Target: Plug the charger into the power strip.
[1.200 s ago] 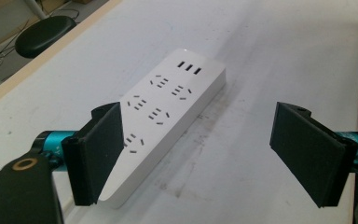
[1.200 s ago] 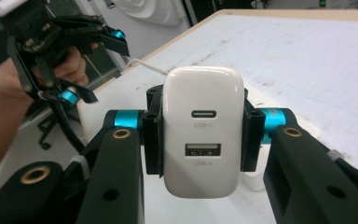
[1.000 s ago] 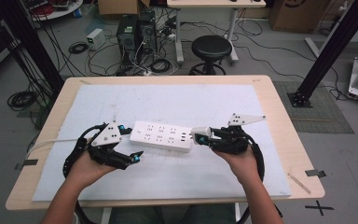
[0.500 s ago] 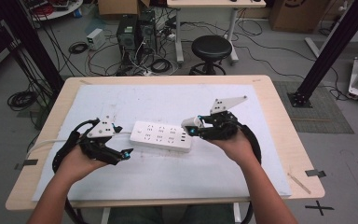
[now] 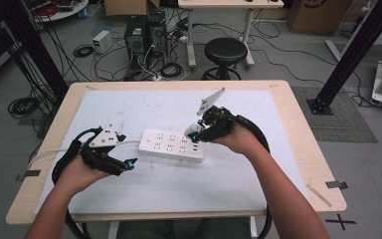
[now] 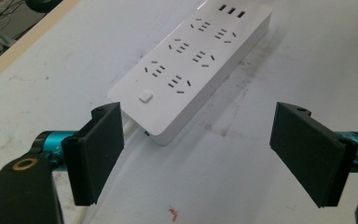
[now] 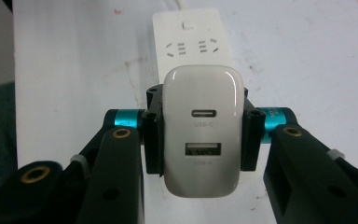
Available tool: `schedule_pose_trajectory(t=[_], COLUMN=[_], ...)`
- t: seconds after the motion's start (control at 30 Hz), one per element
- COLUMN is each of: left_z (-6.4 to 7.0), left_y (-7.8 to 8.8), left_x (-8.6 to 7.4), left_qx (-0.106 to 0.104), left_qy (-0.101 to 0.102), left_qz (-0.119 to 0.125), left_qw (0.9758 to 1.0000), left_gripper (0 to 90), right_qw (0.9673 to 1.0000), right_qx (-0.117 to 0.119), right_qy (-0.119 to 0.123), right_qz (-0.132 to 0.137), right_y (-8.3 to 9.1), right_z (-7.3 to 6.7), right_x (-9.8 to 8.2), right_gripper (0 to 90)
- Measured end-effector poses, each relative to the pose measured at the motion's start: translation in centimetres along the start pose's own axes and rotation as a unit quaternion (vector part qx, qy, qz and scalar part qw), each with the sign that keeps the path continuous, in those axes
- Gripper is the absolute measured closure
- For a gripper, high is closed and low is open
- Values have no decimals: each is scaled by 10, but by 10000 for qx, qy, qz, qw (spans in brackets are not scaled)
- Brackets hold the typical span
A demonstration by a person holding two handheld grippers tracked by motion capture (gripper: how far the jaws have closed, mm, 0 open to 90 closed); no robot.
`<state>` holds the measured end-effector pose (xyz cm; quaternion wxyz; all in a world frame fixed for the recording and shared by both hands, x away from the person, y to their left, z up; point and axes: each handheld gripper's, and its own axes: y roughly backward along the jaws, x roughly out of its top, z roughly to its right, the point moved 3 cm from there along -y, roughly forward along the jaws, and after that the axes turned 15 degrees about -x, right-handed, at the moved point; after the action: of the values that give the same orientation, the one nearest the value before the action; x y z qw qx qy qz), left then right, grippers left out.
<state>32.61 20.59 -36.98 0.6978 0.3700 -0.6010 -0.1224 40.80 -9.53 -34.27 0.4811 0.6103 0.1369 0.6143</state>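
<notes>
A white power strip [image 5: 171,145] lies across the middle of the white mat, its cord running off to the left. My right gripper [image 5: 194,132] is shut on a white USB charger [image 7: 201,128], held just above the strip's right half; the charger's port face looks back at the camera and the strip [image 7: 191,42] lies beyond it. My left gripper [image 5: 129,163] rests low at the strip's left end with its jaws wide apart and nothing between them. In the left gripper view the strip [image 6: 191,60] stretches away ahead, its switch button [image 6: 145,97] at the near end.
The white mat [image 5: 238,184] covers most of the wooden table [image 5: 308,164]. A black stool [image 5: 225,52], computer boxes and tangled cables stand on the floor beyond the far edge. A black frame post [image 5: 348,55] rises at the right.
My right gripper has swung from the strip's right end up and over its right half, tilting its tip downward with the charger in it. My left gripper drifted slightly left.
</notes>
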Motion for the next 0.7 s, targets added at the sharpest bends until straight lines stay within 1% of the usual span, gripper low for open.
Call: schedule_pose_trajectory(t=[0.03, 0.07, 0.1, 0.13, 0.17, 0.2, 0.27, 0.33, 0.4, 0.5, 0.53, 0.57, 0.6, 0.7], left_z=[0, 0, 0, 0, 0, 0, 0, -1, -1, -2, -2, -3, -4, -5], left_y=[-1, -2, -2, -3, -3, -3, -4, -4, -3, -4, -4, -4, -4, -5], left_x=[-1, -2, -2, -3, -3, -3, -4, -4, -5, -6, -6, -7, -7, -8], left_qx=[-25, -30, -30, -29, -26, -28, -27, -12, -17, -7, -7, -12, 2, -2], left_qy=[-10, -8, -8, -13, -15, -12, -15, -18, -11, 24, 24, -2, 16, 18], left_qz=[-31, -47, -47, -71, -84, -94, -96, -94, -115, -85, -85, -147, -100, -122], left_qw=[10000, 10000, 10000, 10000, 10000, 10000, 9999, 10000, 9999, 10000, 10000, 9999, 9999, 9999], left_gripper=[175, 175, 175, 175, 175, 175, 175, 175, 175, 175, 175, 175, 175, 175], right_qw=[9999, 9990, 9990, 9980, 9963, 9951, 9924, 9886, 9859, 9829, 9829, 9818, 9801, 9779], right_qx=[30, 109, 109, 178, 240, 305, 360, 407, 427, 462, 462, 477, 455, 466], right_qy=[122, 292, 292, 417, 589, 662, 822, 1003, 1057, 1161, 1161, 1163, 1184, 1188], right_qz=[-103, -311, -311, -435, -576, -675, -845, -1043, -1229, -1356, -1356, -1424, -1527, -1656], right_y=[-3, -10, -10, -15, -22, -26, -34, -41, -47, -56, -56, -59, -64, -73], right_z=[1, 1, 1, 2, 2, 2, 3, 4, 5, 10, 10, 10, 13, 15], right_x=[3, 9, 9, 13, 18, 21, 26, 31, 34, 38, 38, 38, 38, 37], right_gripper=[629, 629, 629, 629, 629, 629, 630, 629, 630, 630, 630, 629, 629, 629])
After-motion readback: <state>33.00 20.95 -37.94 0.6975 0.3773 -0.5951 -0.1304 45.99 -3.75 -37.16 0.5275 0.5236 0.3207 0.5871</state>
